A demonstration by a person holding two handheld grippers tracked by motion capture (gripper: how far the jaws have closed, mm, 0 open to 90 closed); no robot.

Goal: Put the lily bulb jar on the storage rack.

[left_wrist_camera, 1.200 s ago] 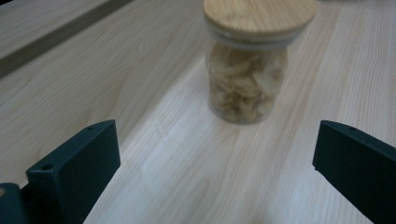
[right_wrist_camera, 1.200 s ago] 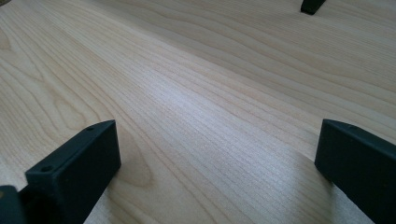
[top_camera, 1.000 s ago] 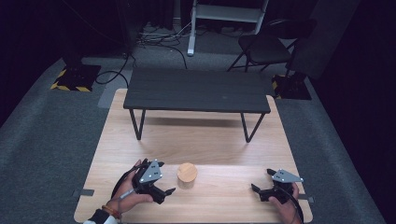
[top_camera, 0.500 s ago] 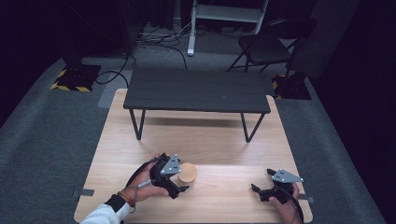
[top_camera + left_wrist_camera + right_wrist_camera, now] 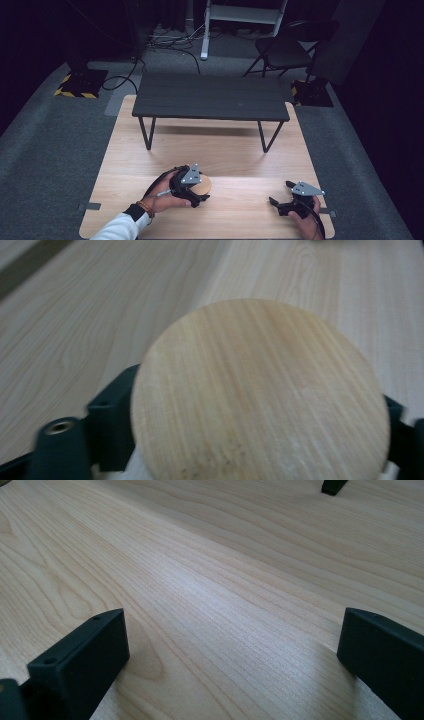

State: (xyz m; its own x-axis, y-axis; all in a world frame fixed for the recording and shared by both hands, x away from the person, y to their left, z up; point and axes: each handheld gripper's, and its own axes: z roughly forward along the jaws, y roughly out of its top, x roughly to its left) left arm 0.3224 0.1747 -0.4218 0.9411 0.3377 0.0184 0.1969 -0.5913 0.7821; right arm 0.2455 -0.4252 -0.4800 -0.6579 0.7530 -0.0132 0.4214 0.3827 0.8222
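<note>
A round, light wooden disc (image 5: 204, 184) lies on the pale wooden tabletop (image 5: 225, 150) near the front, left of centre. My left gripper (image 5: 202, 190) reaches it from the left; its jaws have just been closing with the disc between them. In the left gripper view the disc (image 5: 260, 395) sits close up, and the black jaws of my left gripper (image 5: 255, 415) press on both of its sides. My right gripper (image 5: 280, 193) rests at the front right, held by a hand. In its own view my right gripper (image 5: 230, 655) stands open over bare wood.
A low black bench (image 5: 210, 97) on thin legs stands across the back half of the tabletop; one of its feet (image 5: 332, 486) shows in the right gripper view. Grey carpet, cables and a dark chair (image 5: 285, 50) lie beyond the table.
My left hand has moved right to the wooden disc, and its jaws have closed on it. The right gripper has stayed in place.
</note>
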